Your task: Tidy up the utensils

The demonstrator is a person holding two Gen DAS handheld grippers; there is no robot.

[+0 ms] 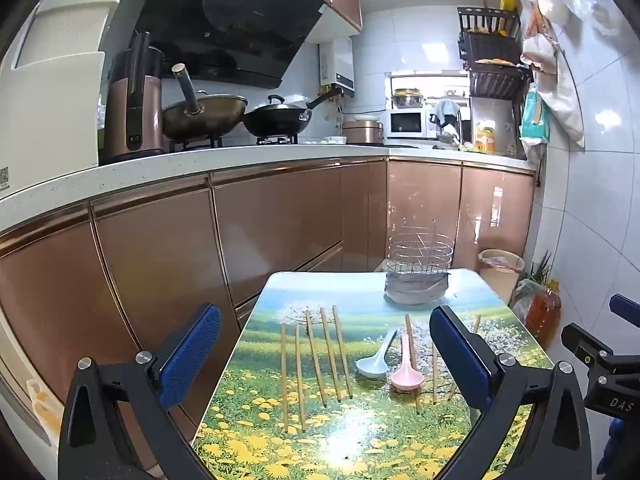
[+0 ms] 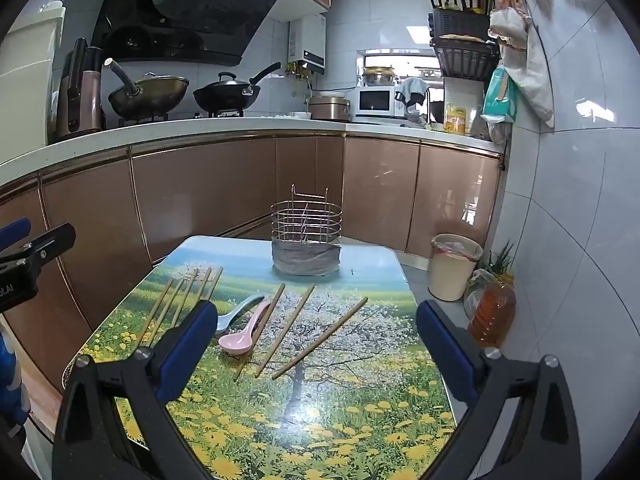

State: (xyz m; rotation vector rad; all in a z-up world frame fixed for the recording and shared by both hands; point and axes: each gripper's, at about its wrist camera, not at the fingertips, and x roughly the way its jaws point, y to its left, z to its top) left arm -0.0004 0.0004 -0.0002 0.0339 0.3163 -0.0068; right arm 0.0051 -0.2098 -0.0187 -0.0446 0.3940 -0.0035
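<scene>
Both tongs hanging over near edge of table (image 2: 360,432), glossy top printed w/ meadow, yellow flowers, blossoming tree; rounded corners. Left tongs (image 1: 325,354) spread wide, nothing between the blue textured pads; right tongs (image 2: 316,338) likewise wide apart & empty. Wire utensil holder (image 2: 305,222) standing upright at far end of table, thin metal rings & verticals, two hooks sticking up at back, lower part sitting in a grey wrinkled wrap; a few thin rods showing inside, can't tell what. Five chopsticks (image 1: 316,360), pale wood/bamboo, slim & straight, lying flat on left half of table in a loose row, long axes running roughly near-to-far, fanning slightly. Blue spoon (image 1: 374,362), smooth plastic-looking, deep rounded bowl toward near side, handle pointing away toward holder. Pink spoon (image 2: 240,336) just beside it on the right, same shape, same near-to-far lie, bowl nearest. Three more chopsticks (image 2: 320,338) right of the spoons, splayed diagonally in right wrist view, far ends leaning right; innermost one lying close along pink spoon, touching or not – can't tell. Around: copper-coloured glossy cabinets (image 1: 280,216) beyond table, two woks (image 2: 192,94) on the hob above, beige bin (image 2: 454,266) & amber oil bottle (image 2: 490,312) on floor by tiled wall at right.
</scene>
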